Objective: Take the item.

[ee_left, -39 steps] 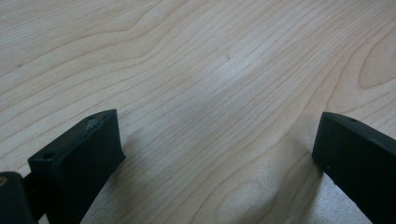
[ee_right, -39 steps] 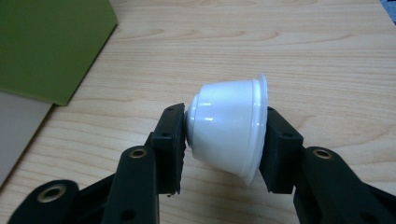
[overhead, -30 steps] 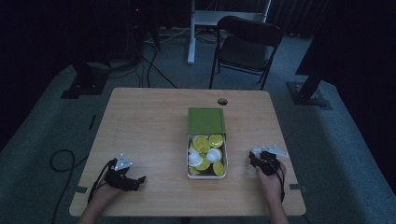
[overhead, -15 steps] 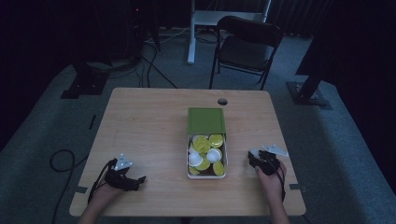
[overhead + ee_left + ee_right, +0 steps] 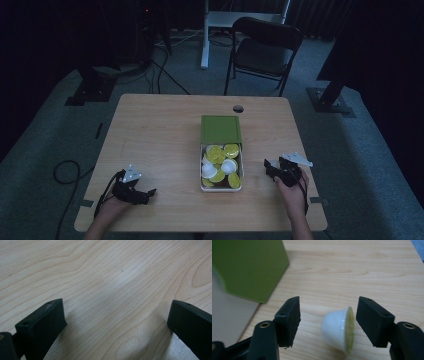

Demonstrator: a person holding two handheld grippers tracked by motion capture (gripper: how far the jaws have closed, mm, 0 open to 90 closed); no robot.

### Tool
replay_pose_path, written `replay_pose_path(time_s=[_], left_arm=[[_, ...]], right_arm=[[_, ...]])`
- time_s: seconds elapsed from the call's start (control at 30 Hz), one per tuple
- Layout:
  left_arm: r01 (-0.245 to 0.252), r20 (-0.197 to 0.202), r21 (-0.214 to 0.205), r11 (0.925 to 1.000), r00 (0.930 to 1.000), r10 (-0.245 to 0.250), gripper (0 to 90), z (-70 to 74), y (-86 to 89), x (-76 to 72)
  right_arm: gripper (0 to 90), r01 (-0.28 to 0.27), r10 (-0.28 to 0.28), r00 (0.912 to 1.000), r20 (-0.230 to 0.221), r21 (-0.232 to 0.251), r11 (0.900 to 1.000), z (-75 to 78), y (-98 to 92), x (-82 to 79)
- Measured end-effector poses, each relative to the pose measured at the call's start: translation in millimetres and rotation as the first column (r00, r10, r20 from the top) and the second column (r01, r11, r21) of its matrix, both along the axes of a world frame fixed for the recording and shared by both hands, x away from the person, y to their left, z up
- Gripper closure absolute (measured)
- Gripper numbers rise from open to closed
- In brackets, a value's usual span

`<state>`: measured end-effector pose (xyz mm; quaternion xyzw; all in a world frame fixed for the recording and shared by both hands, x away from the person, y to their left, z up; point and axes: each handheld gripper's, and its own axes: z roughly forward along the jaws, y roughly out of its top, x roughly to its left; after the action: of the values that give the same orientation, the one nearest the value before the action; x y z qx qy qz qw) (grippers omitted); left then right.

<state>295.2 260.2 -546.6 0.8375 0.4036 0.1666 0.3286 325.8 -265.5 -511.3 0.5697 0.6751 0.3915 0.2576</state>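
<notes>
A box with an upright green lid (image 5: pixel 221 130) stands mid-table, its white tray (image 5: pixel 220 189) holding several yellow and white capsules (image 5: pixel 216 154). In the right gripper view a single white capsule (image 5: pixel 337 327) with a yellow-green foil top lies on its side on the wood. It sits between the spread jaws of my right gripper (image 5: pixel 329 306), close to the right-hand one. That gripper (image 5: pixel 270 167) rests just right of the tray. My left gripper (image 5: pixel 115 312) is open over bare wood near the front left corner (image 5: pixel 145 192).
The wooden table (image 5: pixel 160 135) has a round cable hole (image 5: pixel 238 108) at its far edge. A black chair (image 5: pixel 265 50) stands beyond it. Cables (image 5: pixel 65 172) lie on the floor at left. The green lid (image 5: pixel 249 267) rises just left of my right gripper.
</notes>
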Motion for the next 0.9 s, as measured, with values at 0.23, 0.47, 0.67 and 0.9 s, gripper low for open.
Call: replay_pose_path(time_s=[0.23, 0.47, 0.67, 0.9], left_arm=[[0.0, 0.0, 0.001, 1.0, 1.0, 0.0, 1.5, 0.0, 0.0, 0.0], [0.0, 0.0, 0.001, 1.0, 1.0, 0.0, 1.5, 0.0, 0.0, 0.0], [0.0, 0.0, 0.0, 1.0, 1.0, 0.0, 1.5, 0.0, 0.0, 0.0], [0.0, 0.0, 0.001, 1.0, 1.0, 0.0, 1.5, 0.0, 0.0, 0.0]], right_arm=[[26.9, -0.064, 0.063, 0.9976, 0.029, 0.026, 0.9976, 9.5, 8.0, -5.3], [21.5, -0.085, 0.085, 0.9955, 0.043, 0.003, 0.9964, 14.1, 14.7, -10.5], [16.2, -0.142, 0.141, 0.9886, 0.053, 0.02, 0.9896, 14.7, 18.9, -14.5], [12.9, -0.231, 0.231, 0.9713, 0.056, 0.0, 0.9728, 13.3, 25.7, -20.9]])
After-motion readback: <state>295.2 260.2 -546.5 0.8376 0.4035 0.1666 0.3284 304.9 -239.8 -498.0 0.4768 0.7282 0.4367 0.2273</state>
